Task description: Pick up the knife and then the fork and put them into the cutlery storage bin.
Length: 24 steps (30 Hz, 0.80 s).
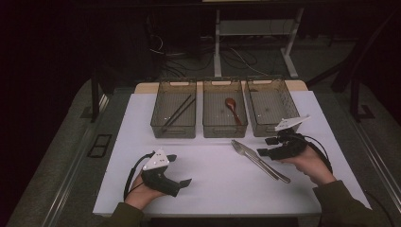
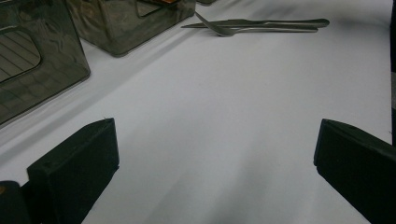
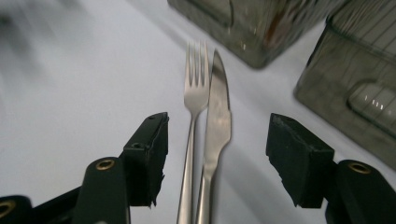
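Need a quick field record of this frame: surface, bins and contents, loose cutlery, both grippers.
surface: white table top
left bin: chopsticks
middle bin: brown spoon
right bin: nothing visible inside
loose cutlery: fork and knife side by side on the table, in front of the bins
right gripper: open, jaws either side of the fork and knife handles, pads not pressing
left gripper: open, nothing between its jaws, apart from the cutlery
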Each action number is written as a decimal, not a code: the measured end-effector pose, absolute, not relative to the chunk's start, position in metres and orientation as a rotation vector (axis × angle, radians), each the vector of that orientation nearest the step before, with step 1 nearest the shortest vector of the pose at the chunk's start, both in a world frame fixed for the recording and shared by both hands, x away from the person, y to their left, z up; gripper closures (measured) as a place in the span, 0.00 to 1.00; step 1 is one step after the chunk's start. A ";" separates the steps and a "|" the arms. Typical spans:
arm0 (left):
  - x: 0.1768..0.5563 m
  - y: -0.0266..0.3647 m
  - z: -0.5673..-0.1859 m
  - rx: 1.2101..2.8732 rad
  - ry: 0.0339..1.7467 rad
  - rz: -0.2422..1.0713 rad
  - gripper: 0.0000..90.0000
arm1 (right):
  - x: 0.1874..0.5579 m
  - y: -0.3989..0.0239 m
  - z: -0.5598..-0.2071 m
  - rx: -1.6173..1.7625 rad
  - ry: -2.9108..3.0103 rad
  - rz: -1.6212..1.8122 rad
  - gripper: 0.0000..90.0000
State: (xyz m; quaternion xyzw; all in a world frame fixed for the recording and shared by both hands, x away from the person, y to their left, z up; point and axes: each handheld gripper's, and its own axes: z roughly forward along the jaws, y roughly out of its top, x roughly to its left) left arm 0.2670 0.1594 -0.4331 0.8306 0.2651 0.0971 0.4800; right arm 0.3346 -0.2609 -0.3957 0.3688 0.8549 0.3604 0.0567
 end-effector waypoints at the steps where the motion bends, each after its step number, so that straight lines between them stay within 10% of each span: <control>1: 0.267 0.160 -0.433 2.029 0.648 0.236 0.00 | 0.335 -0.260 -0.396 1.117 2.612 1.063 0.42; 24: 0.267 0.158 -0.433 2.037 0.638 0.232 0.00 | 0.342 -0.244 -0.412 1.091 2.824 0.661 0.72</control>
